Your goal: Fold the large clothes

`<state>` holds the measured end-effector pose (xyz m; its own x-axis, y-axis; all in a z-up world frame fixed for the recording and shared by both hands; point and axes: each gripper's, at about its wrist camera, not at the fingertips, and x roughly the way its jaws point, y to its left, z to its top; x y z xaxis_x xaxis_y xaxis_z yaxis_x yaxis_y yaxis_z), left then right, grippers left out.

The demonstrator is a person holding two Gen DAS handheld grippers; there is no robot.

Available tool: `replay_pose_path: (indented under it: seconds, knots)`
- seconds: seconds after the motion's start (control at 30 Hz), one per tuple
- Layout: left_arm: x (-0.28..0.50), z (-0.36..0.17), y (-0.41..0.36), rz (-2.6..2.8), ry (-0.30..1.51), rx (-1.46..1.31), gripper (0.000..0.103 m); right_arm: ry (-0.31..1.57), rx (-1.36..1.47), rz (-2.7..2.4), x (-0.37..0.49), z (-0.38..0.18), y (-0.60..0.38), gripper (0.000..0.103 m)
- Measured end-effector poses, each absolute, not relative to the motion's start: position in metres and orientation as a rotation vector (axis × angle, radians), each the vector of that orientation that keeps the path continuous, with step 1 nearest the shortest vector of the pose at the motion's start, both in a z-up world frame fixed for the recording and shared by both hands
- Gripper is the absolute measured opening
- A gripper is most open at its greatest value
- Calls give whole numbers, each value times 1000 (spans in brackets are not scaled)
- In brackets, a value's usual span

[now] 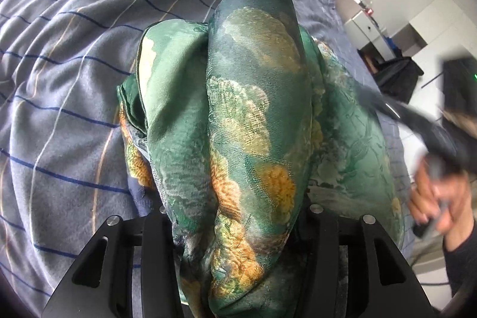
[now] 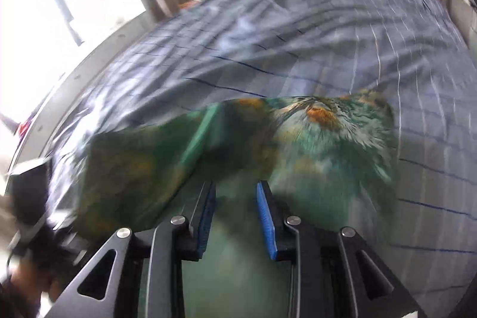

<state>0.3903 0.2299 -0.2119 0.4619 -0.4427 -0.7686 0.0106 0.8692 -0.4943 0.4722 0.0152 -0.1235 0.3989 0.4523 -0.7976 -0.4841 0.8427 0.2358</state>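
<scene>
The left claw (image 1: 238,228) was clamped on a thick bunch of the green cloth (image 1: 238,109), with folds spilling up and over between the fingers, so that side had a solid grip. The cloth itself was heaped on the bed (image 1: 59,79), on the striped blue sheet, still nowhere near flat. The right claw (image 2: 235,216) was spread apart with nothing between its blue pads (image 2: 265,225), hovering just over the cloth's near edge, and that view was badly smeared so it was clearly on the move.

My take on doing this bit well: the right side needed to grab a single edge or corner, not a wad like the left had. This stuff looked silky and slippery, so pinch deep enough that it can't slide out, then pull both claws apart to stretch the cloth out before laying it down. If the left kept that fat bundle, the layers would probably stay twisted, so I'd have re-gripped there at a cleaner edge. The wrinkly sheet could drag too.
</scene>
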Motion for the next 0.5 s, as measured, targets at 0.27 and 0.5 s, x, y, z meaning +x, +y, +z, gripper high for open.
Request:
replay_pose_path:
  seconds: [0.27, 0.5]
  knots:
    - [390, -211, 231, -290, 1063, -454, 50, 850, -228, 693, 312, -101, -17, 29]
    - [393, -212, 228, -287, 1064, -444, 50, 889, -199, 620, 305, -144, -19, 30]
